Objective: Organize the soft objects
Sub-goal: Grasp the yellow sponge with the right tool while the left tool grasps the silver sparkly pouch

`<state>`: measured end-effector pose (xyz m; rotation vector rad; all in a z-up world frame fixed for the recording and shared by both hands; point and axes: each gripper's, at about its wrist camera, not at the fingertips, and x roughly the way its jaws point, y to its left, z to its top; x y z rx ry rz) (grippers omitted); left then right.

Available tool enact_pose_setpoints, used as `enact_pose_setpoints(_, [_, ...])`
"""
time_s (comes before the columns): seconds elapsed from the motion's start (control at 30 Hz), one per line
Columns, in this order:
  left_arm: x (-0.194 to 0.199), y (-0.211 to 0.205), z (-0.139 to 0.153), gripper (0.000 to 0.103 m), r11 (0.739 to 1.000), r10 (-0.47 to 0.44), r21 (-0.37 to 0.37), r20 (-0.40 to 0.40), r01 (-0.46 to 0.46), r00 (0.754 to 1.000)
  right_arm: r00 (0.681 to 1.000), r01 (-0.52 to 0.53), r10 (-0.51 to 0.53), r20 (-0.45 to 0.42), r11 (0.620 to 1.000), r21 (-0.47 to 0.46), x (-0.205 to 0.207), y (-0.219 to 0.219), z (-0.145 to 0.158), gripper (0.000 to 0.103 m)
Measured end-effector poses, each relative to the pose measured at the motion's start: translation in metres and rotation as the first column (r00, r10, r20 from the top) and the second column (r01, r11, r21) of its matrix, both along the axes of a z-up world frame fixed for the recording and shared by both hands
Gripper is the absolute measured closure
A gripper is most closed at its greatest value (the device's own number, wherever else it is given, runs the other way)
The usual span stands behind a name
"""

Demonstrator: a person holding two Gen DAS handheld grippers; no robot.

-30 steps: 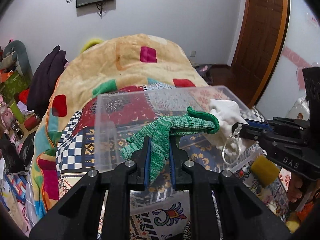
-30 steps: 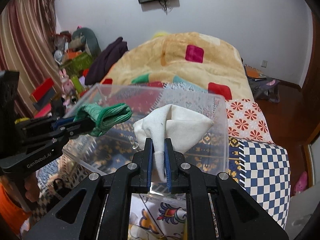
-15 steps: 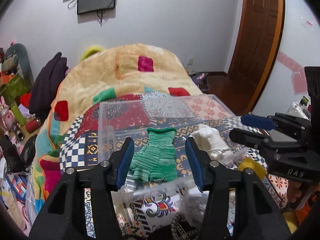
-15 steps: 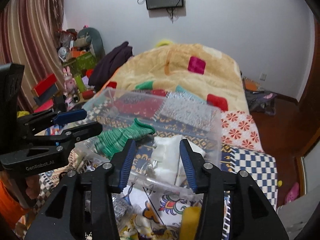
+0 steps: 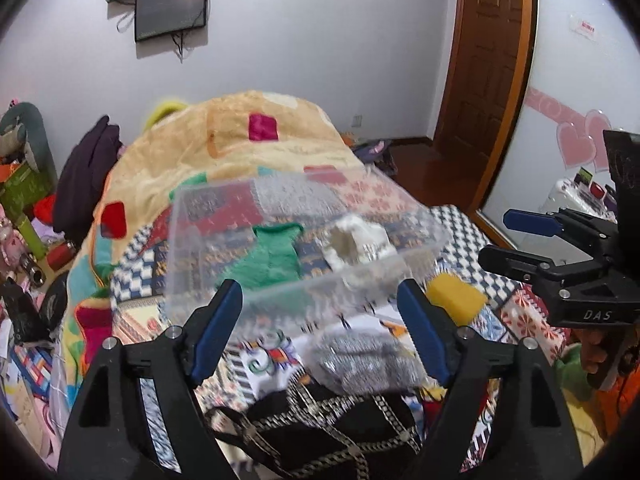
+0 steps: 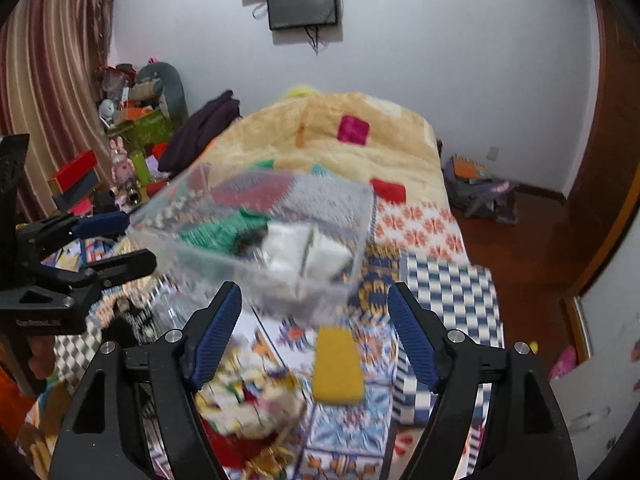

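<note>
A clear plastic box (image 5: 416,224) (image 6: 360,216) stands on the patterned bed. Inside it lie a green knit piece (image 5: 272,256) (image 6: 224,230) on the left and a white cloth pouch (image 5: 356,240) (image 6: 308,250) on the right. My left gripper (image 5: 320,328) is open and empty, in front of the box. My right gripper (image 6: 314,328) is open and empty, also in front of it. A yellow sponge (image 5: 456,298) (image 6: 338,364) lies on the bed before the box. A grey knit item (image 5: 360,360) and a black strap with chain (image 5: 320,432) lie nearer me.
The bed carries a yellow quilt (image 5: 248,140) and patterned covers. Cluttered shelves and boxes (image 6: 132,128) stand at the left. A wooden door (image 5: 492,60) and floor are at the right. A mixed pile of colourful soft things (image 6: 248,408) lies near my right gripper.
Both grippers let go: the green knit and white pouch now lie in the box. Both grippers opened wide and pulled back and up from the box.
</note>
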<state>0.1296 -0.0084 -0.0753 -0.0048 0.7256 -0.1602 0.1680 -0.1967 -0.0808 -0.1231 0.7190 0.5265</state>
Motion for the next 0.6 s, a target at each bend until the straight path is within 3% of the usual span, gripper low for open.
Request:
enact_pose_setpoints(0.4, [0.003,-0.010,-0.053,0.025,0.998,-0.028,-0.059,-0.144,0.019,0.989,0.986,0.042,-0.048,-0.157,0.998,-0.037,0.016,-0.016,-0.063,0.032])
enact_pose_setpoints(0.53, [0.008,-0.015,-0.061,0.039,0.997,-0.048,-0.064,-0.168,0.037,0.985,0.984,0.023,-0.031,-0.174,0.999,-0.044,0.014,-0.015,-0.070,0.048])
enact_pose_setpoints(0.6, [0.009,-0.018,-0.063,0.044,0.997,-0.052,-0.073,-0.171,0.040,0.984,0.984,0.015,-0.023,-0.179,0.999,-0.046,0.014,-0.014,-0.072,0.062])
